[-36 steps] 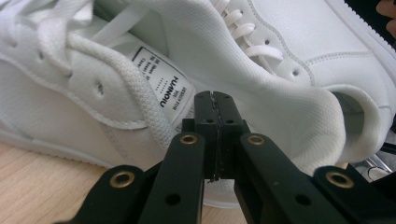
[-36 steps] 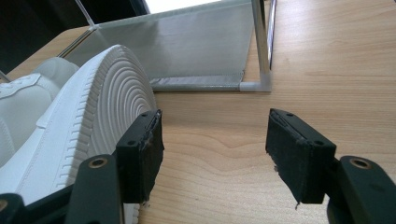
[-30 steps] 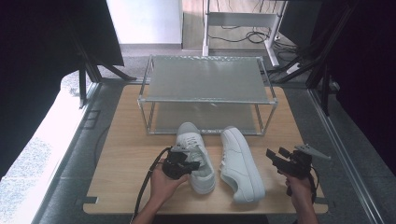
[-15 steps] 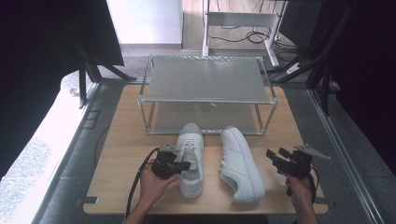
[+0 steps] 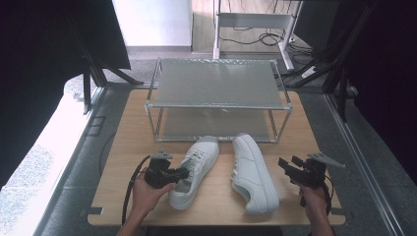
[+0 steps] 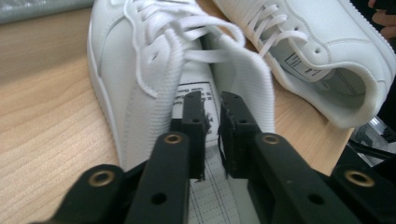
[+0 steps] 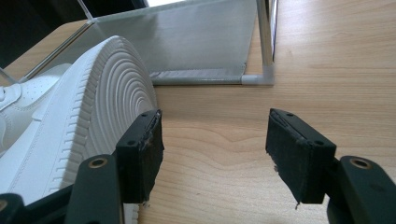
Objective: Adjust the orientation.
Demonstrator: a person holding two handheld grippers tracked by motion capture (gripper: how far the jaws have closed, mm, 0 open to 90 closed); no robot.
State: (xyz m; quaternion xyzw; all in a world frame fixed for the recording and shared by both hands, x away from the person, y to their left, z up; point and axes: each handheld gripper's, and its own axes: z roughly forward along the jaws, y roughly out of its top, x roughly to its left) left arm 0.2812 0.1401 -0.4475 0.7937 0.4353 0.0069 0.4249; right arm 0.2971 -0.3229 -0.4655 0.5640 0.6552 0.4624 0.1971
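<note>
Left shoe (image 5: 193,170) pivoted; left gripper (image 6: 212,112) inside collar.

Recording lab — black curtains (image 5: 44,59), frame stands (image 5: 339,73), floor cables (image 5: 246,37), wooden table (image 5: 123,147)

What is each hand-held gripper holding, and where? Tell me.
Nothing. The left hand-held gripper has just been opening, empty, over the left shoe; the right hand-held gripper stands open.

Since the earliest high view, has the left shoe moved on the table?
Yes. The left shoe has turned: its heel has swung left, away from the right shoe, while its toe stays near the rack.
</note>
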